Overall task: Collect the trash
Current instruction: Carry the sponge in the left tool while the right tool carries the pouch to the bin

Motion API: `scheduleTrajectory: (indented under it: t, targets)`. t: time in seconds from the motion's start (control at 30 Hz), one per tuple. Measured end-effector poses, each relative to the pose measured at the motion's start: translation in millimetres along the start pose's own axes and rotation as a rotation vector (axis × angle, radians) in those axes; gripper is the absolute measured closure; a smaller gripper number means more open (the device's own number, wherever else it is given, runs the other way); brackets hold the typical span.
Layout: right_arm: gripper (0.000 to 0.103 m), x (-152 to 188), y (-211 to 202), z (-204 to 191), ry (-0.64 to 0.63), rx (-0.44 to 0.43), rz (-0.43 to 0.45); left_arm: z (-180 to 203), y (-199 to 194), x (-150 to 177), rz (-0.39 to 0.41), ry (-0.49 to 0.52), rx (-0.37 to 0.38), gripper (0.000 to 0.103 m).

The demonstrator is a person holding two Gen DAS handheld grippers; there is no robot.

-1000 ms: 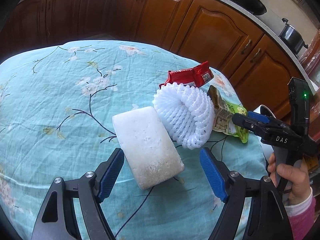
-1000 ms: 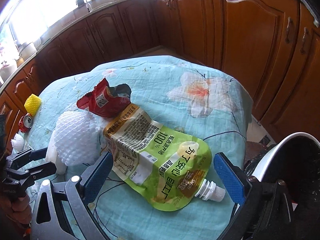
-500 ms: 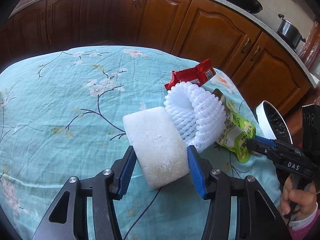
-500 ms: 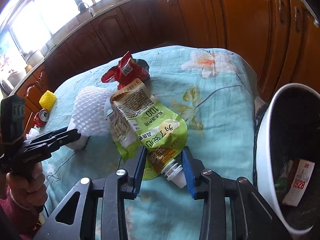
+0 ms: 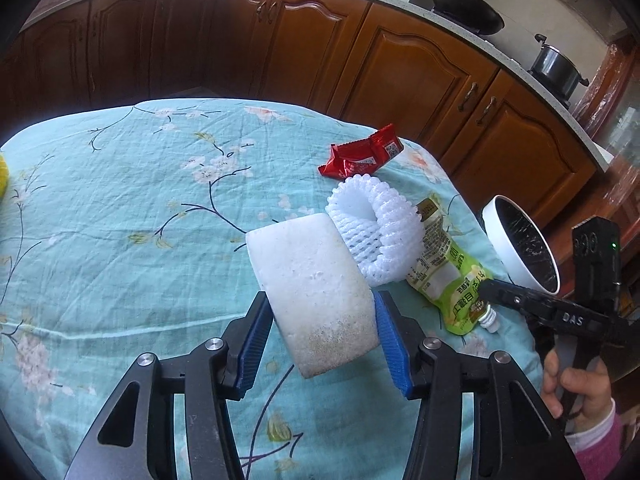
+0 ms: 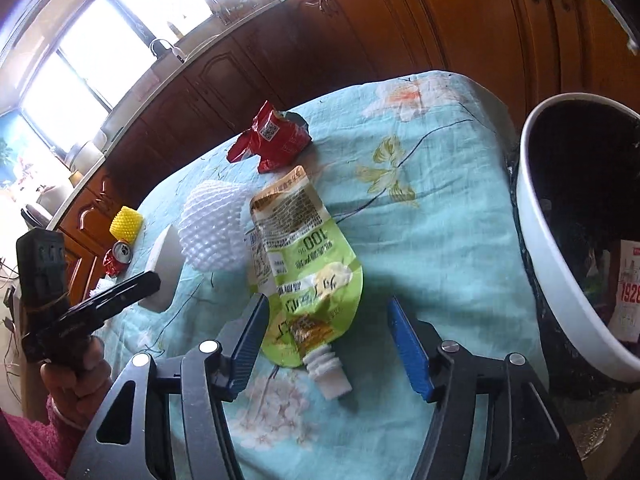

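My left gripper (image 5: 320, 340) is shut on a white foam block (image 5: 316, 292), both blue pads pressing its sides; the block's near end sits off the tablecloth. Behind it lie a white foam net sleeve (image 5: 376, 232), a green drink pouch (image 5: 448, 280) and a red wrapper (image 5: 360, 156). In the right wrist view my right gripper (image 6: 328, 340) is opening, and the pouch (image 6: 308, 272) lies flat on the cloth with its white spout between the jaws. The right pad stands clear of it. The foam block (image 6: 164, 268) shows at the left.
A white bin (image 6: 536, 280) with a black liner and some trash inside stands off the table's right edge. A yellow foam net (image 6: 126, 222) and a crushed red can (image 6: 118, 258) sit at the far left. Wooden cabinets (image 5: 400, 64) ring the table (image 5: 120, 220).
My left gripper closed on the foam block and carried it a little way. My right gripper swung toward the bin, closed around the pouch's spout, then spread its jaws again.
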State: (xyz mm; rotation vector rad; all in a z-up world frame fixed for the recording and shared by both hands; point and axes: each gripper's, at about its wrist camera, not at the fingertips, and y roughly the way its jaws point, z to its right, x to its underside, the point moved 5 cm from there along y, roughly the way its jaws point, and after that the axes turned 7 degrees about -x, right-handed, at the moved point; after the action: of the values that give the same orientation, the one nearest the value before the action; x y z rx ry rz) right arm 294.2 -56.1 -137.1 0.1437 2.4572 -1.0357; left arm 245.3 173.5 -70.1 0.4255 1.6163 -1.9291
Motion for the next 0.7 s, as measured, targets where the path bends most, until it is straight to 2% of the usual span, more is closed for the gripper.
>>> scheduleTrajectory:
  t: [0.1,0.17,0.2,0.4,0.43,0.47,0.53,0.6,0.7]
  targets:
    - [0.039,-8.5,16.0,-3.7,-0.031,-0.009,-0.023,3.7,-9.6,0.7,0.009,0.005,0.015,0.052]
    - [0.048,-8.4,20.3,-9.4,-0.058,-0.006,-0.037,8.9,-15.6,0.7,0.016,0.016,0.029,0.052]
    - [0.057,-5.6,18.8,-11.6,-0.065,-0.001,-0.041,12.0,-17.8,0.6,0.019,0.022,0.033,0.052]
    - [0.065,15.4,-3.7,-16.0,-0.062,0.039,0.004,36.7,-28.2,1.5,0.029,0.076,0.085,0.052]
    - [0.073,17.6,-10.2,-15.2,-0.053,0.041,0.017,41.5,-29.4,2.0,0.030,0.086,0.095,0.052]
    - [0.090,20.4,-19.1,-13.7,-0.038,0.036,0.036,46.7,-30.6,2.6,0.032,0.098,0.105,0.052]
    - [0.094,24.8,-37.3,-8.9,0.011,0.016,0.085,57.9,-31.2,4.3,0.032,0.124,0.121,0.052]
    - [0.094,27.8,-49.2,-4.8,0.012,0.070,0.112,67.8,-30.2,6.3,0.031,0.148,0.128,0.052]
    - [0.097,32.7,-62.6,-2.7,0.036,0.056,0.144,80.6,-26.6,8.6,0.019,0.167,0.147,0.052]
